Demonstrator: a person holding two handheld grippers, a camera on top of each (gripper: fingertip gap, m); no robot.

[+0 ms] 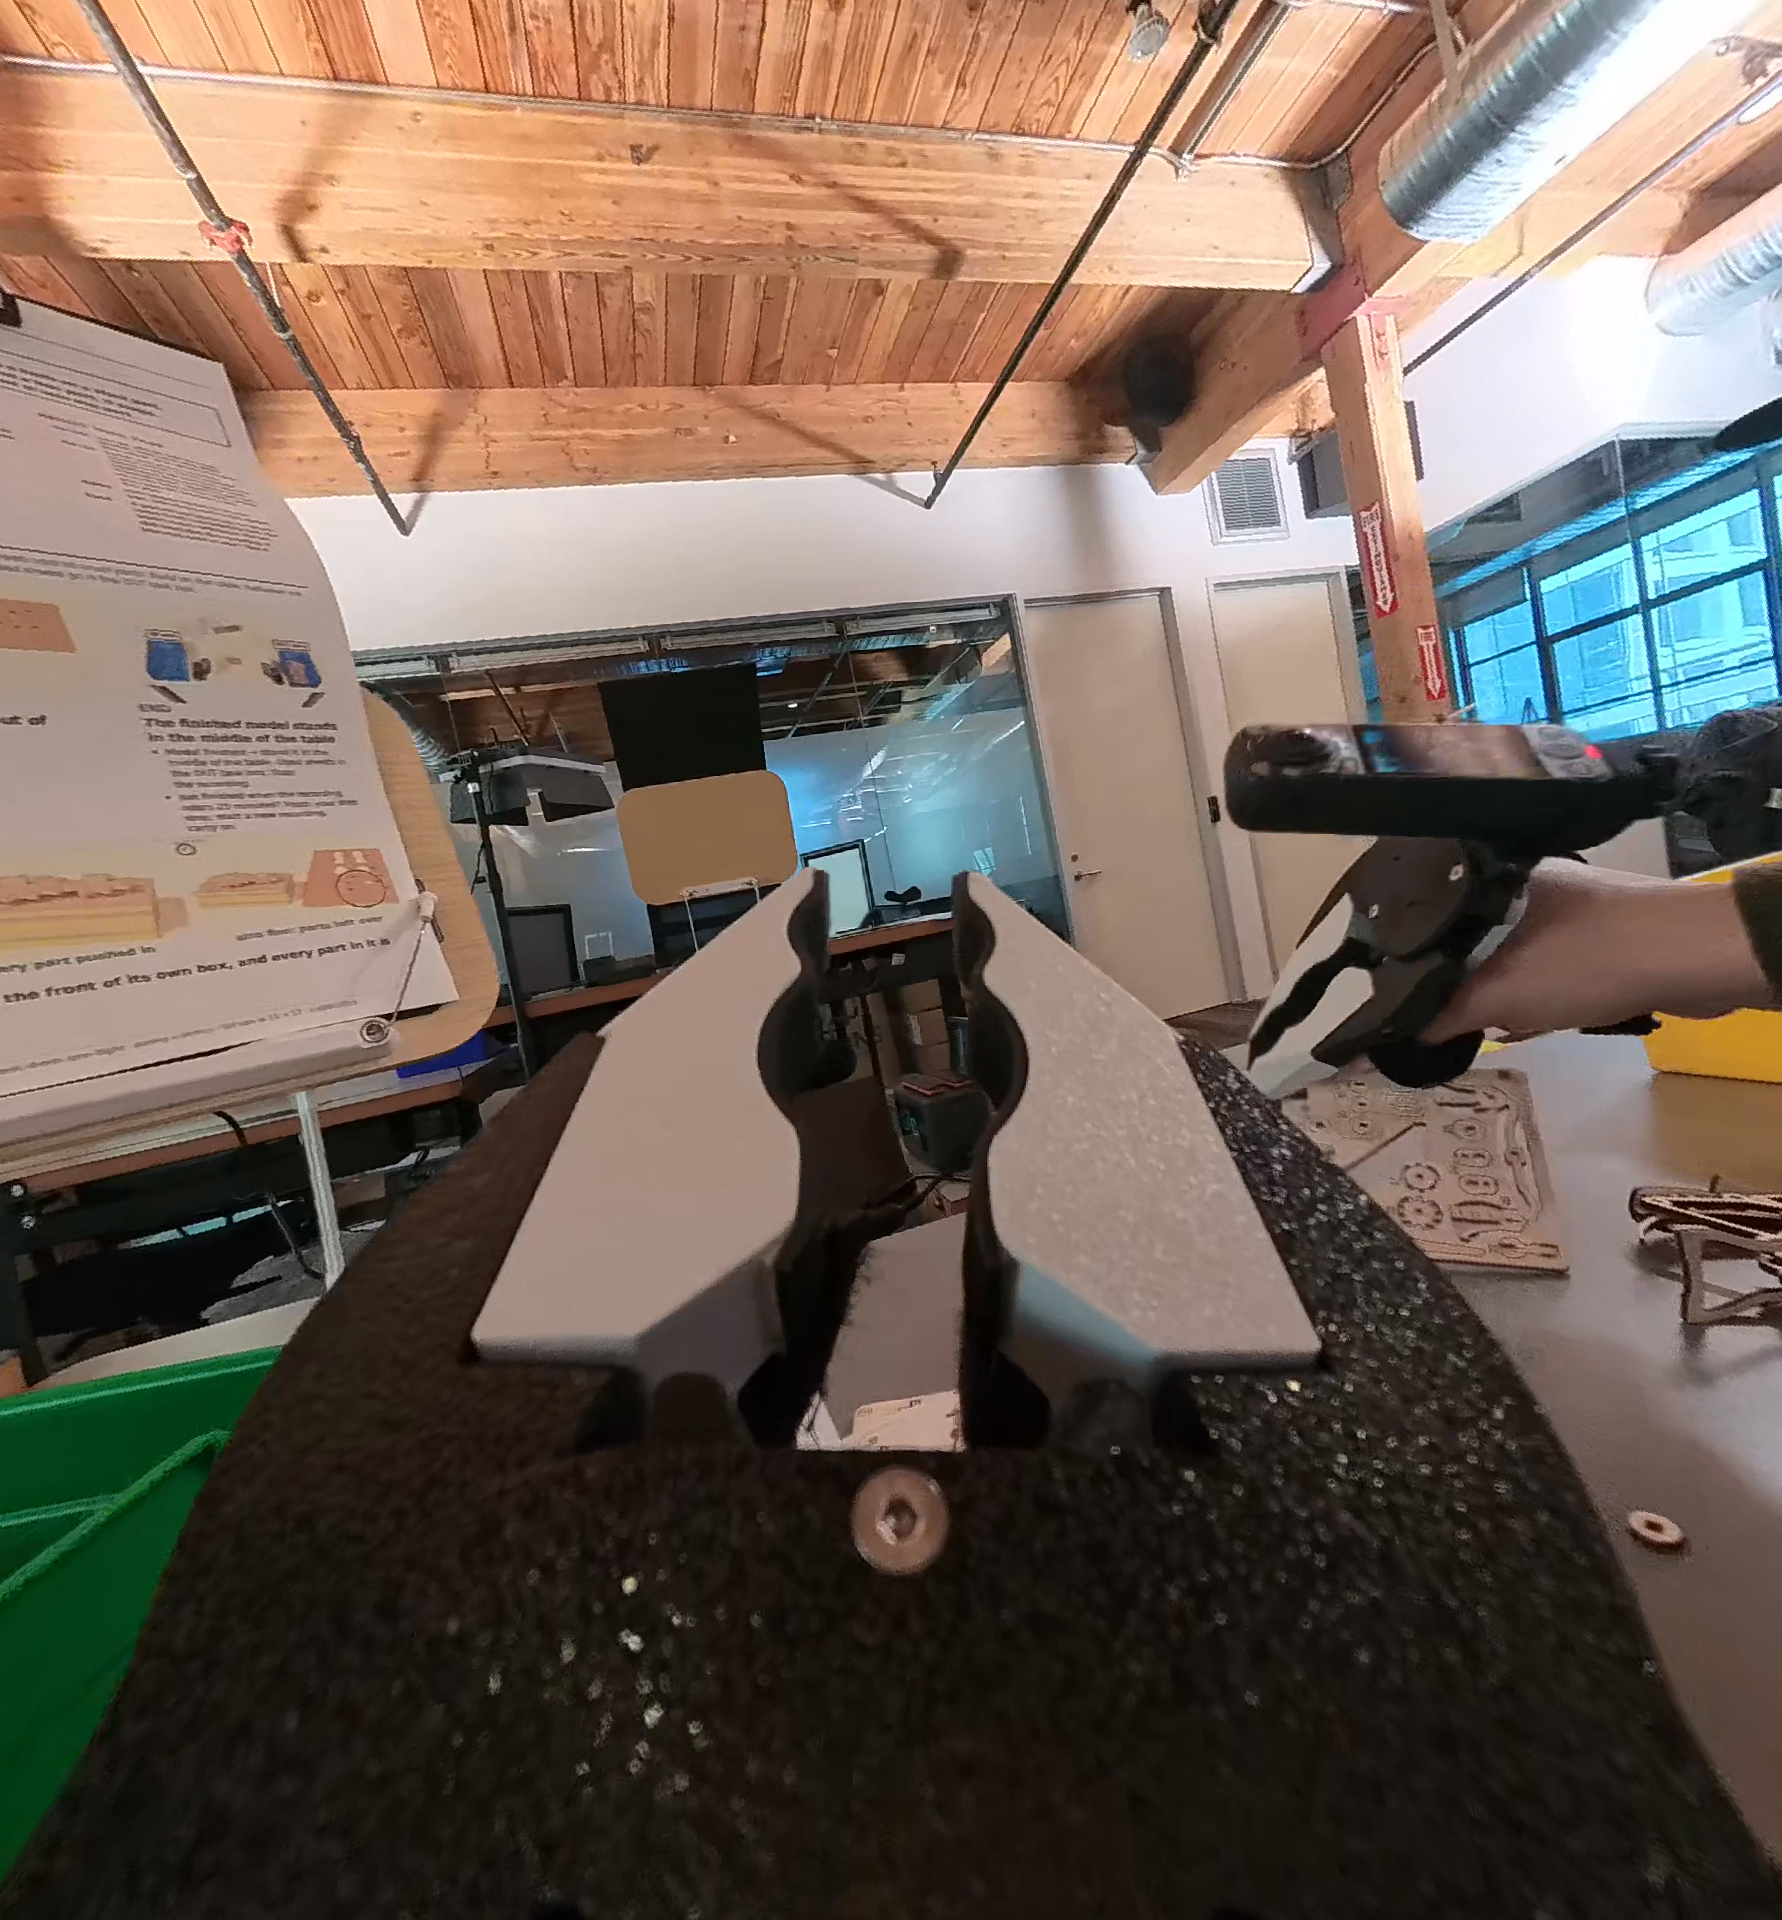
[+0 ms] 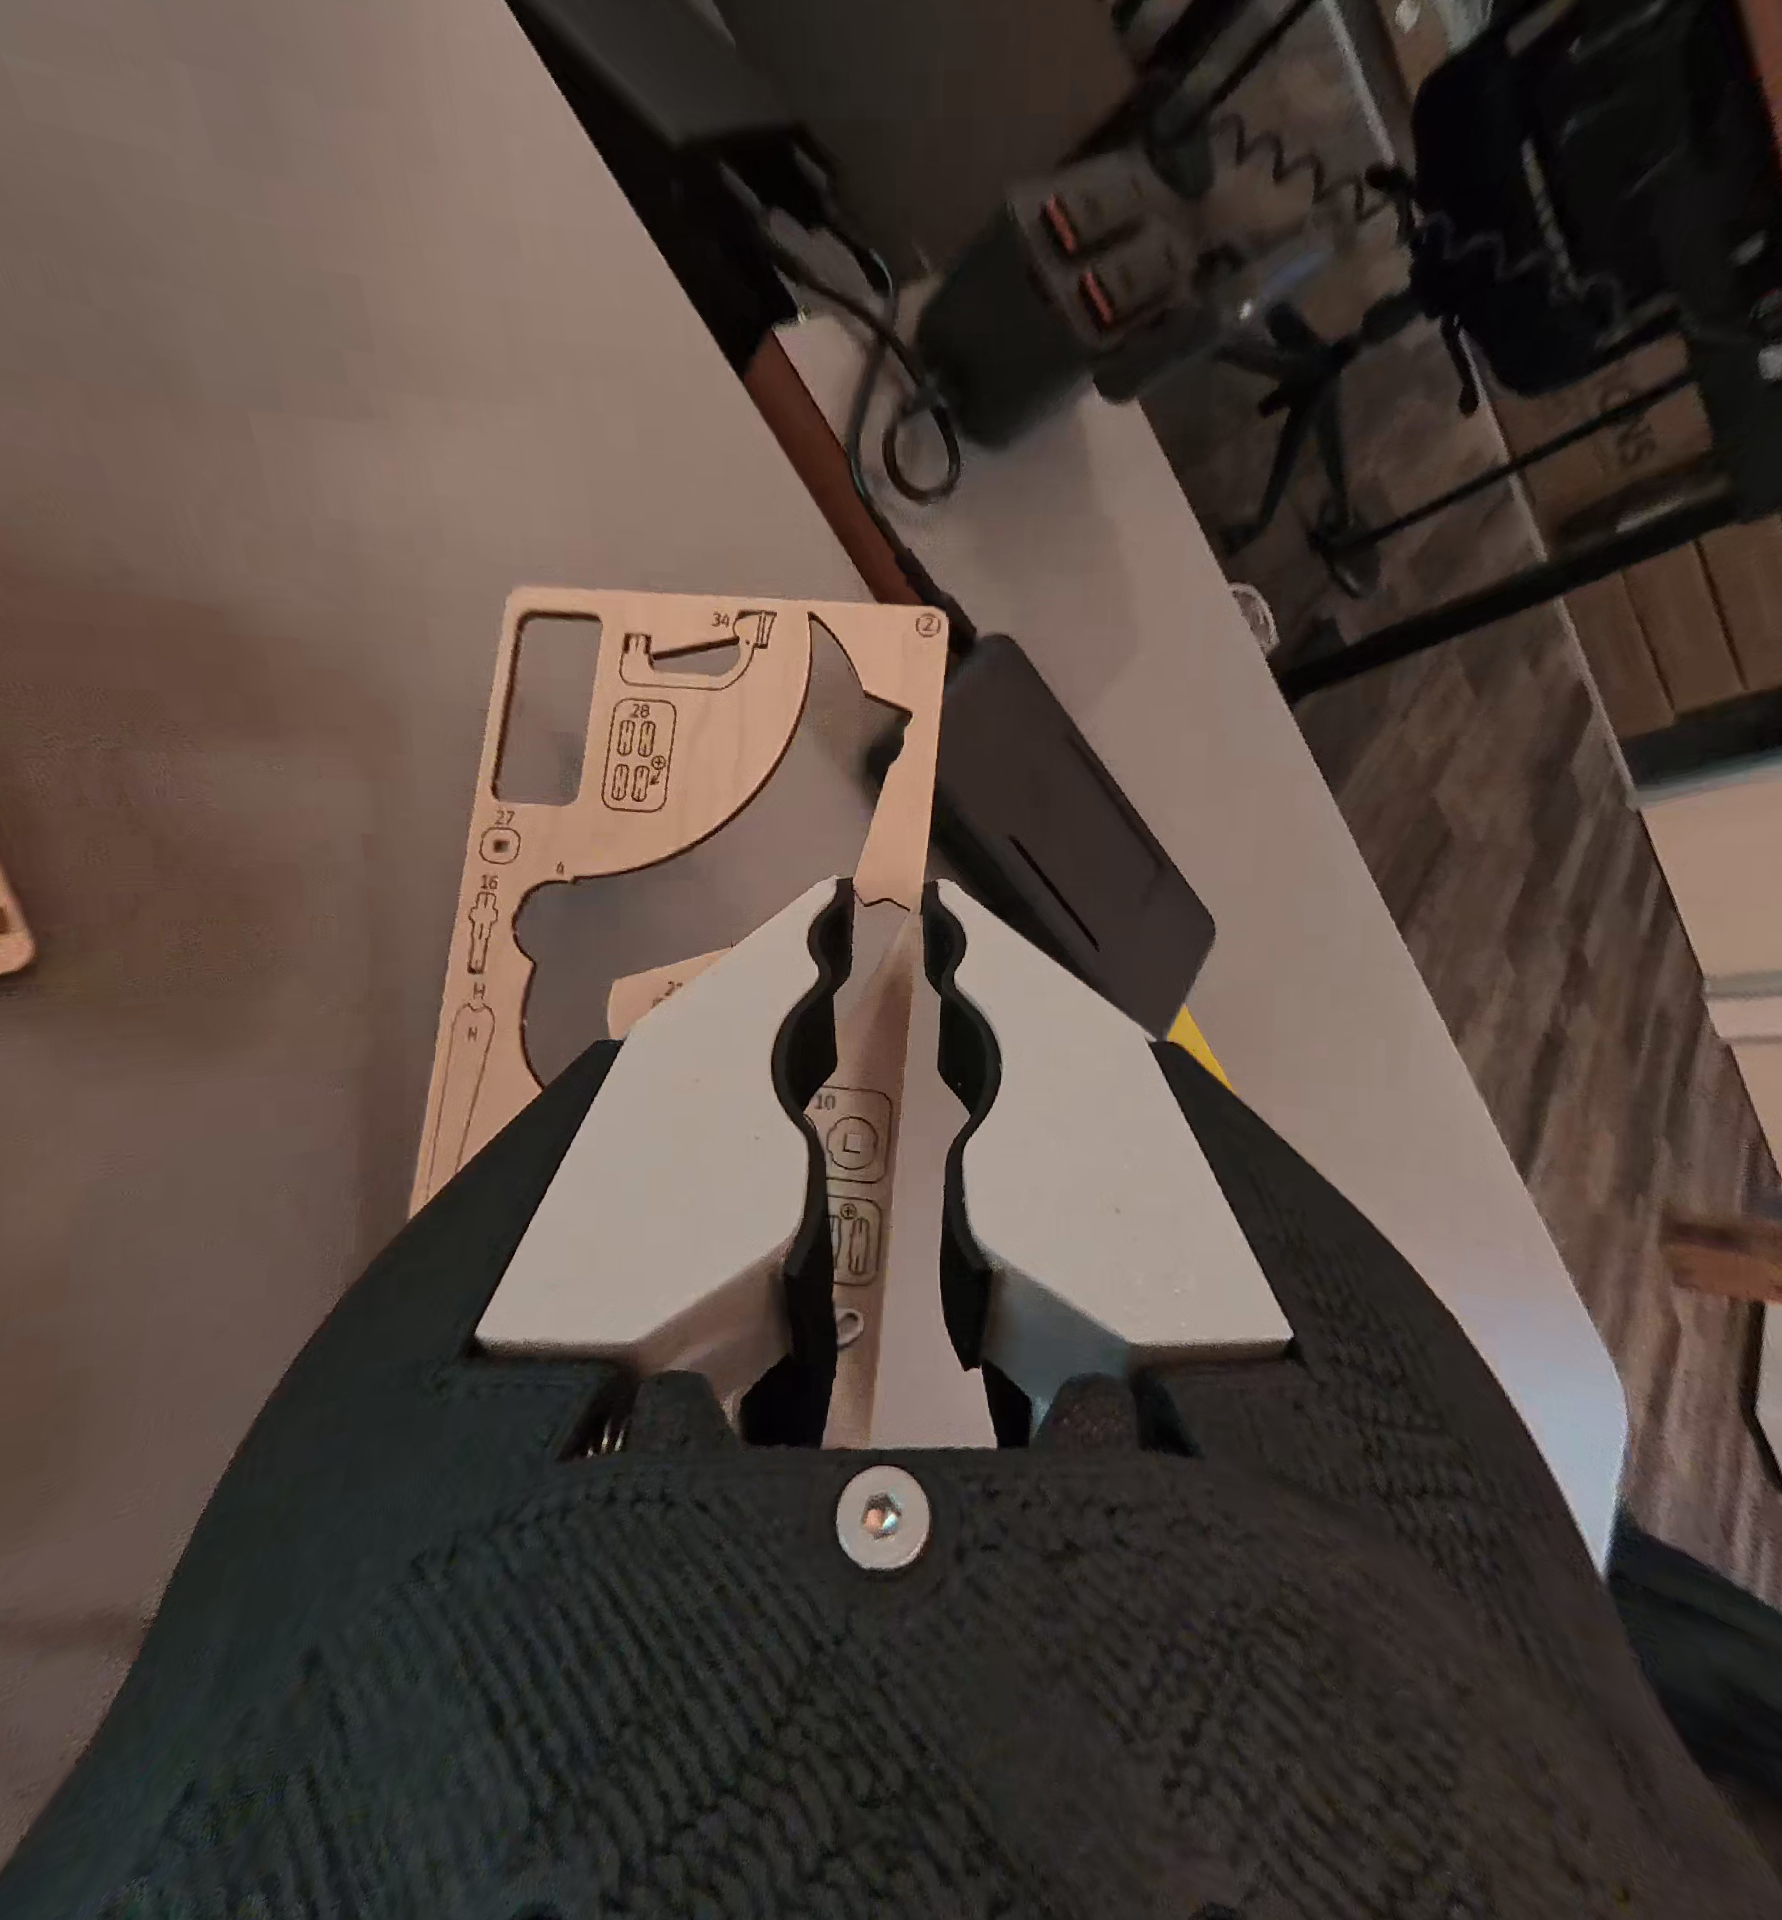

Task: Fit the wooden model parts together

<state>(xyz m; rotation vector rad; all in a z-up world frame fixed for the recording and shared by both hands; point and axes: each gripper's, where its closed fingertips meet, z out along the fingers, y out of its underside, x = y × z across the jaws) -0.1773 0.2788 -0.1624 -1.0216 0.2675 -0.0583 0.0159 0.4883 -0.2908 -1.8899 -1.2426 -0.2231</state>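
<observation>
L gripper (image 1: pixel 887 904) raised off the worktop (image 1: pixel 1697 1475), aimed across the room, jaws apart w/ nothing between. R gripper (image 2: pixel 887 894) angled down over a laser-cut wooden sheet (image 2: pixel 679 790) lying flat near the worktop edge, jaws narrow but parted, straddling the sheet's right strip; contact can't be told. Another cut sheet (image 1: pixel 1438 1174) and a part-built wooden model (image 1: pixel 1739 1242) lie on the worktop's right side.

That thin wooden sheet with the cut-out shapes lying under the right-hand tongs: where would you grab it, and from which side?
Probably by its solid right edge strip. The wooden sheet lies flat on the table, and its middle is mostly empty cut-outs, too frail to pinch. The right tongs hang open just over that strip, which looks cracked near the tips, so gripping below the crack, from the table-edge side, seems safest.
</observation>
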